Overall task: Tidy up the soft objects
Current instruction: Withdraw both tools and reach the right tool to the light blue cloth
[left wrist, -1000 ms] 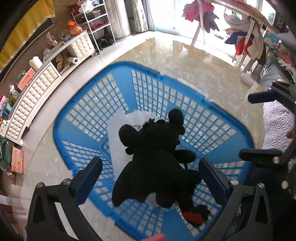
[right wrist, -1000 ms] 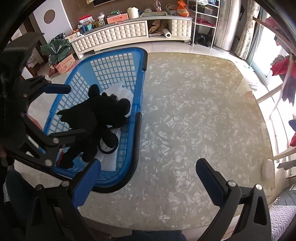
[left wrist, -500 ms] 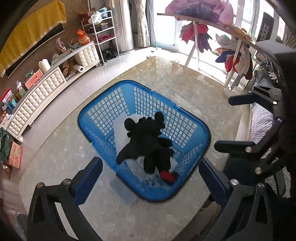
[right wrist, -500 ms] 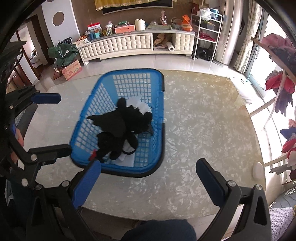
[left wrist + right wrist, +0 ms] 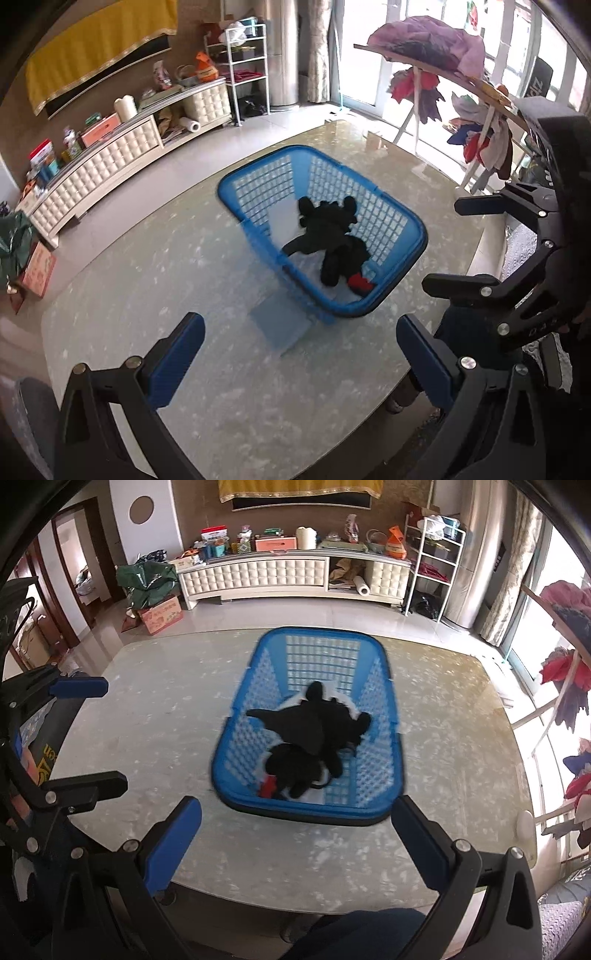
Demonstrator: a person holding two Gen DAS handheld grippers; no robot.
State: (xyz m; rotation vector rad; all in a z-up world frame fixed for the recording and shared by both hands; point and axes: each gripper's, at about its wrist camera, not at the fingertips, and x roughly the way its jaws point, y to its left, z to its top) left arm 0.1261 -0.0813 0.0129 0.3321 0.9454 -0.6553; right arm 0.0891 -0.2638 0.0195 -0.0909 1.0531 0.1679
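A blue plastic basket stands on the marble table. Inside it a black plush toy with a red tail tip lies on something white. My left gripper is open and empty, high above the table's near part, well back from the basket. My right gripper is open and empty too, over the table's front edge just short of the basket. Each gripper shows at the side of the other's view.
A white quilted cabinet with clutter on top lines the far wall. A wire shelf stands to its right. A drying rack with clothes is by the windows. A cardboard box and green bag sit on the floor.
Both grippers have pulled up and back from the basket, so it looks smaller and farther. The plush stays lying in the basket. Both grippers stay open.
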